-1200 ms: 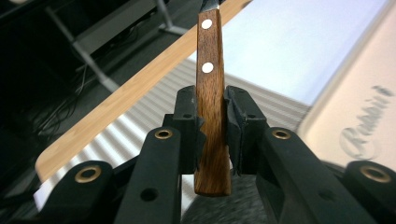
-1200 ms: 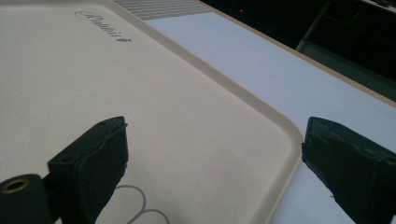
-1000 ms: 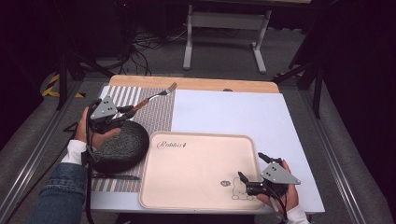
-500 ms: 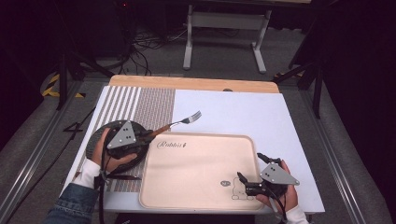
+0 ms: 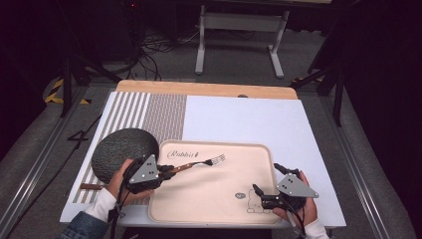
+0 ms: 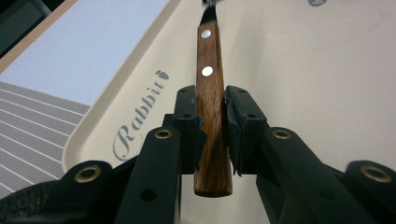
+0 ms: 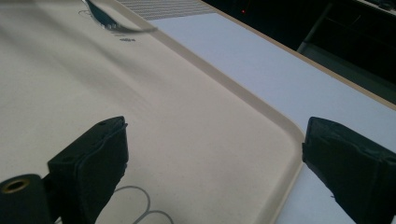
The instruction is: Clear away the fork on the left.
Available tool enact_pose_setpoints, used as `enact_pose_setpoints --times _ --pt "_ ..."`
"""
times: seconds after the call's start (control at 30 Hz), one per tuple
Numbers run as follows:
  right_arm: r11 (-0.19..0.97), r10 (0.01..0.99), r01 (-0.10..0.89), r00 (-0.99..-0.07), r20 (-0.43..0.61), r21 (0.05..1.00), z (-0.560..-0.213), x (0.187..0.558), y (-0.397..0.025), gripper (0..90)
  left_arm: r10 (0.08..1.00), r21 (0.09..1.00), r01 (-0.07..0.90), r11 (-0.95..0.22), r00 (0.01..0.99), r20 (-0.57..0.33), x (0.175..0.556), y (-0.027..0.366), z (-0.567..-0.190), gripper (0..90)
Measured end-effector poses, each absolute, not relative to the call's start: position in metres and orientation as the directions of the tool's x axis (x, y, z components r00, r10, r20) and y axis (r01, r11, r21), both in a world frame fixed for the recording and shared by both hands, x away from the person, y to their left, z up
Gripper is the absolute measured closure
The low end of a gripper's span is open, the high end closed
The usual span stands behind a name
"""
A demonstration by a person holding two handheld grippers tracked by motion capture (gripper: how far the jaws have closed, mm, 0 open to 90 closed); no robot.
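A fork (image 5: pixel 199 164) with a wooden handle (image 6: pixel 208 56) is clamped in my left gripper (image 5: pixel 170 172), whose jaws are shut on the handle's lower half (image 6: pixel 212 93). The fork points right over the beige tray (image 5: pixel 209 201), its tines (image 5: pixel 217 160) just above the "Rabbit" lettering side. Whether the tines touch the tray I cannot tell. My right gripper (image 5: pixel 266 178) is open at the tray's near right corner. One jaw is over the tray (image 7: pixel 70 84) and the other beyond its rim (image 7: pixel 215 128). The fork's blurred tines (image 7: pixel 116 23) lie far ahead of it.
A dark round textured plate (image 5: pixel 119 149) sits left of the tray on a striped placemat (image 5: pixel 149 114). A brown handle (image 5: pixel 90 186) lies on the mat near the front left. White table surface (image 5: pixel 239 119) stretches behind the tray.
My left gripper has carried the fork from the far left over the striped mat rightward and nearer, to above the tray. The right gripper has stayed put and open.
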State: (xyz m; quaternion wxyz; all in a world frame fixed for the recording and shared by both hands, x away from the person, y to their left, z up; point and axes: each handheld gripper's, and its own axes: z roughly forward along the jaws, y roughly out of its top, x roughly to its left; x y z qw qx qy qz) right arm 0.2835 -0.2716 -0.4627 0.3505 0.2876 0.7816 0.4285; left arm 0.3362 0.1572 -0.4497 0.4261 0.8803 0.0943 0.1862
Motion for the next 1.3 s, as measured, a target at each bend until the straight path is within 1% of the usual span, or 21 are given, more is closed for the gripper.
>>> enact_pose_setpoints --times 0.07,0.1,0.27,0.33,0.4,0.47,0.57,0.6,0.67,0.7,0.9,1.0,1.03,1.07,1.1,1.13,1.2,1.3 --pt "0.468 0.749 0.150 -0.590 -0.302 0.871 -0.463 0.283 -0.271 8.0 0.328 0.783 0.007 -0.621 0.910 0.252 0.332 0.157 -0.451 75.7" --pt "0.471 0.746 0.147 -0.592 -0.304 0.870 -0.463 0.283 -0.271 8.0 0.319 0.779 0.017 -0.627 0.917 0.237 0.328 0.156 -0.455 75.7" --pt "0.473 0.745 0.147 -0.593 -0.305 0.869 -0.463 0.283 -0.271 8.0 0.304 0.773 0.024 -0.635 0.927 0.221 0.320 0.151 -0.462 75.6" --pt "0.474 0.745 0.147 -0.592 -0.306 0.868 -0.463 0.283 -0.271 8.0 0.321 0.779 0.037 -0.626 0.922 0.215 0.316 0.151 -0.463 75.6" --pt "0.475 0.744 0.148 -0.594 -0.307 0.867 -0.463 0.283 -0.270 8.0 0.354 0.794 0.072 -0.603 0.917 0.185 0.309 0.151 -0.467 75.5" --pt "0.476 0.742 0.147 -0.596 -0.306 0.867 -0.463 0.283 -0.270 8.0 0.354 0.794 0.084 -0.602 0.919 0.172 0.308 0.152 -0.468 75.5" --pt "0.477 0.741 0.147 -0.597 -0.307 0.867 -0.463 0.283 -0.270 8.0 0.379 0.794 0.107 -0.598 0.911 0.163 0.300 0.152 -0.470 75.4" --pt "0.478 0.741 0.147 -0.597 -0.308 0.866 -0.463 0.283 -0.270 8.0 0.394 0.796 0.134 -0.590 0.908 0.139 0.298 0.152 -0.472 75.4" --pt "0.481 0.739 0.145 -0.598 -0.310 0.865 -0.463 0.283 -0.270 8.0 0.398 0.788 0.141 -0.599 0.907 0.140 0.294 0.152 -0.475 75.3" --pt "0.482 0.738 0.145 -0.598 -0.312 0.864 -0.463 0.282 -0.270 8.0 0.391 0.790 0.156 -0.594 0.914 0.114 0.289 0.153 -0.477 75.0" --pt "0.484 0.738 0.145 -0.598 -0.313 0.863 -0.463 0.282 -0.269 8.0 0.374 0.787 0.158 -0.596 0.922 0.098 0.282 0.153 -0.479 74.0" --pt "0.483 0.739 0.146 -0.598 -0.312 0.863 -0.463 0.283 -0.269 8.0 0.359 0.809 0.146 -0.570 0.929 0.086 0.283 0.155 -0.474 71.9" --pt "0.484 0.738 0.145 -0.597 -0.314 0.863 -0.463 0.282 -0.269 8.0 0.349 0.811 0.137 -0.569 0.933 0.087 0.284 0.156 -0.472 77.0" --pt "0.484 0.738 0.144 -0.597 -0.314 0.863 -0.463 0.282 -0.269 8.1 0.333 0.816 0.115 -0.566 0.938 0.098 0.286 0.155 -0.469 78.9" --pt "0.484 0.739 0.145 -0.597 -0.314 0.863 -0.463 0.283 -0.269 8.0 0.333 0.816 0.115 -0.566 0.938 0.098 0.286 0.155 -0.469 81.0" --pt "0.484 0.739 0.145 -0.597 -0.314 0.863 -0.463 0.283 -0.269 8.0 0.320 0.814 0.103 -0.571 0.942 0.105 0.290 0.154 -0.466 81.0" --pt "0.484 0.739 0.146 -0.596 -0.314 0.863 -0.463 0.283 -0.269 8.0 0.276 0.810 0.062 -0.584 0.953 0.125 0.298 0.148 -0.459 89.0" --pt "0.486 0.738 0.146 -0.596 -0.316 0.862 -0.464 0.283 -0.269 8.0 0.242 0.804 0.037 -0.593 0.961 0.134 0.307 0.140 -0.455 89.8"
